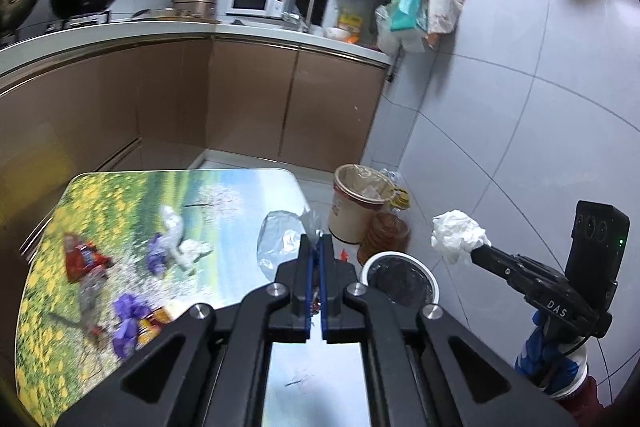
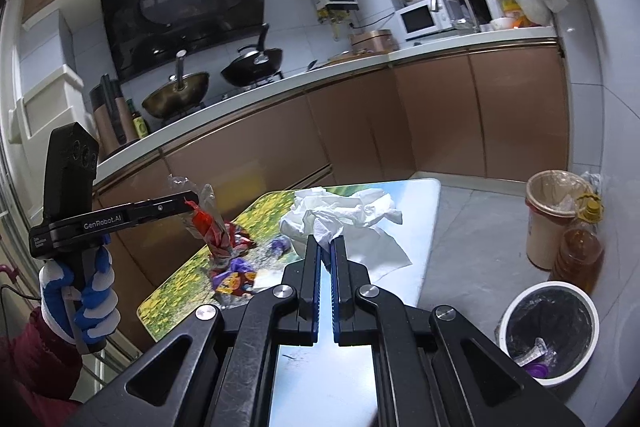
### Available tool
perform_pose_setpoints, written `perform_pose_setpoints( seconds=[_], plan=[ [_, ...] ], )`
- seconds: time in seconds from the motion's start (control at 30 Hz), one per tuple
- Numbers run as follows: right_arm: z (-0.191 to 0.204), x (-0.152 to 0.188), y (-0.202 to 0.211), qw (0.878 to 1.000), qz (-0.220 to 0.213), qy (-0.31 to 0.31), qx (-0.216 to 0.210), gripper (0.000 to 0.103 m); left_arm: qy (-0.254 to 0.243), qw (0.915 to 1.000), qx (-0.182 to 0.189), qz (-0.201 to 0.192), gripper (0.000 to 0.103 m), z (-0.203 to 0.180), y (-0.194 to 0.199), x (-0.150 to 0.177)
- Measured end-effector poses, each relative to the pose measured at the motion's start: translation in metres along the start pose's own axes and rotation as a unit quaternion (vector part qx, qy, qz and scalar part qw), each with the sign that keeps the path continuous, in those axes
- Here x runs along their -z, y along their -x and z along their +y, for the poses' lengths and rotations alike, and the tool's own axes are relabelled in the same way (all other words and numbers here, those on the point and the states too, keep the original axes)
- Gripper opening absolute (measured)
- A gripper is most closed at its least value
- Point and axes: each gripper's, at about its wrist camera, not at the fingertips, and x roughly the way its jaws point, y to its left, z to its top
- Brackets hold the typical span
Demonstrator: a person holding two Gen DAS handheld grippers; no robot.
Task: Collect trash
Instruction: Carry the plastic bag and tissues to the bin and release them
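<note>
Tissue (image 2: 344,217) pinched in right tongs (image 2: 326,245), wrapper (image 1: 282,239) in left tongs (image 1: 316,241)

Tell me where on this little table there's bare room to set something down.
The table's far end is bare, between the white crumpled scraps and the far edge. Its right corner nearest the white bin looks free too. The near left is crowded: purple wrappers and a red packet. Both grippers hold trash: left a clear wrapper, right a tissue.
</note>
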Motion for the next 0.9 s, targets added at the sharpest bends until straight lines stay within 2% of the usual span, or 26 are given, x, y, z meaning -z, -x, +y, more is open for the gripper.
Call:
perform_pose_setpoints(
  seconds=[0.23, 0.43, 0.63, 0.9],
  plan=[
    [-0.049, 0.002, 0.012, 0.998, -0.01, -0.023, 0.058, 0.005, -0.033, 0.998, 0.038, 0.039, 0.002, -0.051, -0.065, -0.015],
    [-0.101, 0.006, 0.017, 0.992, -0.016, -0.058, 0.114, 0.004, -0.071, 0.991, 0.083, 0.077, 0.002, -0.111, -0.134, -0.022],
    [-0.158, 0.017, 0.015, 0.979, -0.01, -0.104, 0.172, 0.004, -0.113, 0.9798, 0.118, 0.115, 0.002, -0.169, -0.208, -0.02],
    [-0.234, 0.041, -0.009, 0.958, 0.028, -0.162, 0.235, 0.004, -0.116, 0.9669, 0.137, 0.181, 0.002, -0.213, -0.318, -0.004]
  ],
)
